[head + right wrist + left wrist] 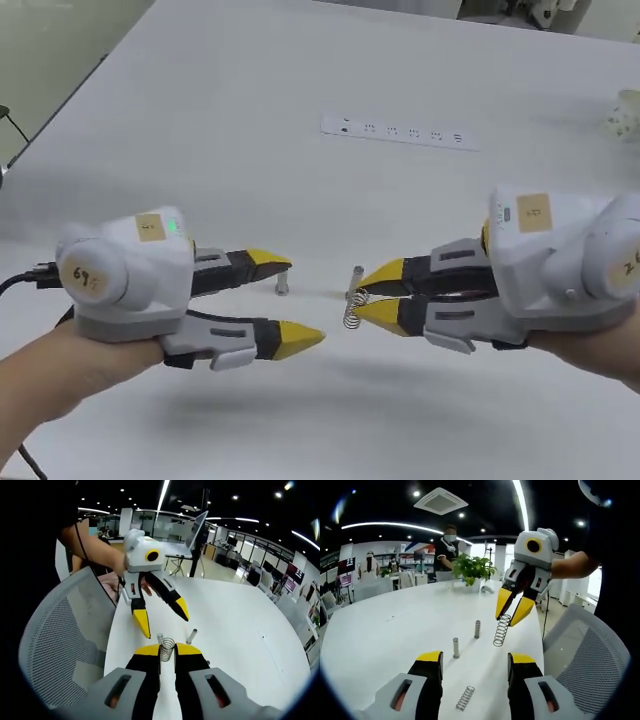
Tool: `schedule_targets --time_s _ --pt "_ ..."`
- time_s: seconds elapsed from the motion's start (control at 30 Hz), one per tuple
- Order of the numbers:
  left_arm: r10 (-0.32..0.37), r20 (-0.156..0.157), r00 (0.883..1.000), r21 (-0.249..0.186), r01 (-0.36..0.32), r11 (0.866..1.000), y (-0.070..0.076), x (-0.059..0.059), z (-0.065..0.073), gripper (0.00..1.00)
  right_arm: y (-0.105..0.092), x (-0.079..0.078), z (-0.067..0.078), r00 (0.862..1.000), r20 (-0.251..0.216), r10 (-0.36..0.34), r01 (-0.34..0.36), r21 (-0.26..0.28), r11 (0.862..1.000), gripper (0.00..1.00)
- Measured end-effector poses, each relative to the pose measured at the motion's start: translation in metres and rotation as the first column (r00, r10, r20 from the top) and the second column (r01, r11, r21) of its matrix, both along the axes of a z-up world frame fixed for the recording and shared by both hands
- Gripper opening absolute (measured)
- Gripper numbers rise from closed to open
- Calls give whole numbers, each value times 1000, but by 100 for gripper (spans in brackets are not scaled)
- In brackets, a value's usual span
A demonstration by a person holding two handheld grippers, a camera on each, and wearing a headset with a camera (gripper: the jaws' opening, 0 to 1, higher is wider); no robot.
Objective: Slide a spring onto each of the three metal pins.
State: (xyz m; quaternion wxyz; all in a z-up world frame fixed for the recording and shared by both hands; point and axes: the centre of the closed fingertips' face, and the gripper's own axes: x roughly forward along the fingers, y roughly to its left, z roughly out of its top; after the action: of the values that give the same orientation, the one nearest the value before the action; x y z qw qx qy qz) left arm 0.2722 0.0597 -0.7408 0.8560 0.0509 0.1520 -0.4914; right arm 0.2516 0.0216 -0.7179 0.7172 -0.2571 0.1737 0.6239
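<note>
My right gripper [372, 297] is shut on a spring [351, 310], which hangs slanted from its yellow tips just above the table; the same spring [501, 630] [166, 649] sits between the closed jaws. A bare metal pin [282, 285] [455, 647] stands upright between the two grippers. A second pin [358, 275] [477, 629], right by the right jaws, appears to carry a spring. My left gripper [290, 300] [475, 662] is open and holds nothing. A loose spring [465, 698] lies on the table between its jaws.
A white power strip [398, 131] lies further back on the white table [200, 150]. A mesh office chair [592, 665] stands at the table's edge. A potted plant [472, 570] sits at the far end, with people standing beyond it.
</note>
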Motion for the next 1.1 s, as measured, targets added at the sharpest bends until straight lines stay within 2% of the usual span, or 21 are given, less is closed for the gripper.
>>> schedule_targets --time_s 0.2,0.43,0.73,1.1 --pt "60 -3 998 5 -60 998 21 3 -3 54 -2 2 0 1000 6 -6 6 -3 1000 7" --pt "103 -18 995 19 -102 995 40 1 -8 60 -5 4 -1 1000 11 -20 20 -5 1000 7" --pt "156 -10 988 24 -155 988 60 0 -8 68 -10 8 -6 999 7 -52 52 -3 999 7" --pt "209 -25 978 17 -209 978 80 -6 -13 76 -15 12 -10 997 7 -80 80 -7 997 7"
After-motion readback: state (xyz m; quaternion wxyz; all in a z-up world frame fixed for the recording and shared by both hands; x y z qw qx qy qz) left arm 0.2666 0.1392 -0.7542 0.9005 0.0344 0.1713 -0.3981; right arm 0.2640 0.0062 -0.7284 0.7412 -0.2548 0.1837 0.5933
